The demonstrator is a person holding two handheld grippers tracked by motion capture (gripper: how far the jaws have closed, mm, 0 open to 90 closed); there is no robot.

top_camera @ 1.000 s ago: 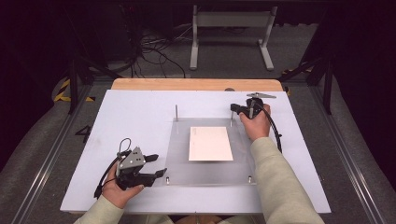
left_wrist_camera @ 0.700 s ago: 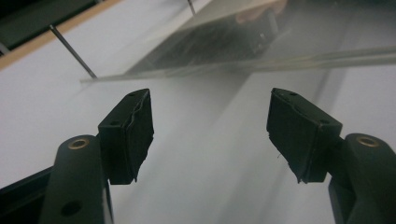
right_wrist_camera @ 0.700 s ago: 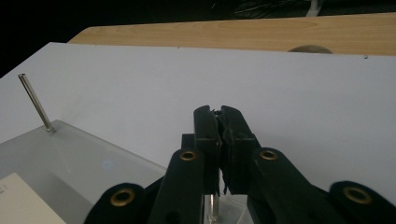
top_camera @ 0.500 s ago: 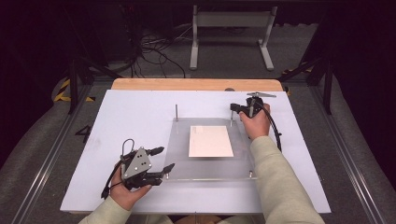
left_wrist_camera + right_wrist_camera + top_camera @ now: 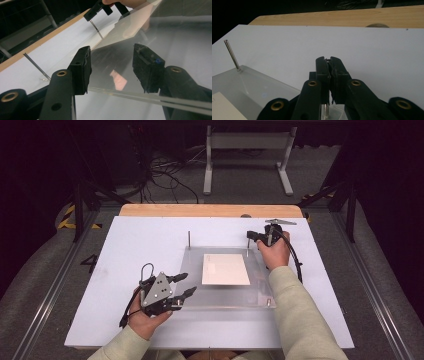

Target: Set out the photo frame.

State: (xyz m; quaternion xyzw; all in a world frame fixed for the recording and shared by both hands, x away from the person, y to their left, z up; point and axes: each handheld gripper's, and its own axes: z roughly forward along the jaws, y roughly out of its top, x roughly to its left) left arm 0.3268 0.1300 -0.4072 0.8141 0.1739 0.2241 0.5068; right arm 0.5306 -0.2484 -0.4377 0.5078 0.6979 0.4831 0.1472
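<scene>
Lying flat on the white desk (image 5: 130,250), a clear acrylic plate (image 5: 260,287) is carrying a pale sheet of card (image 5: 225,269) near its middle, with thin metal pins standing at its corners. The right gripper (image 5: 254,236) is sitting at the plate's far right corner, its fingers (image 5: 322,72) pressing together around the upright pin (image 5: 325,111) there, as the right gripper view is showing from close up. The far left pin (image 5: 189,240) is standing free, well apart from both hands. The left gripper (image 5: 183,285) is hovering at the plate's near left edge, its fingers (image 5: 81,67) spreading wide with the plate's edge between them, touching neither pad as far as the left gripper view is letting one tell.
</scene>
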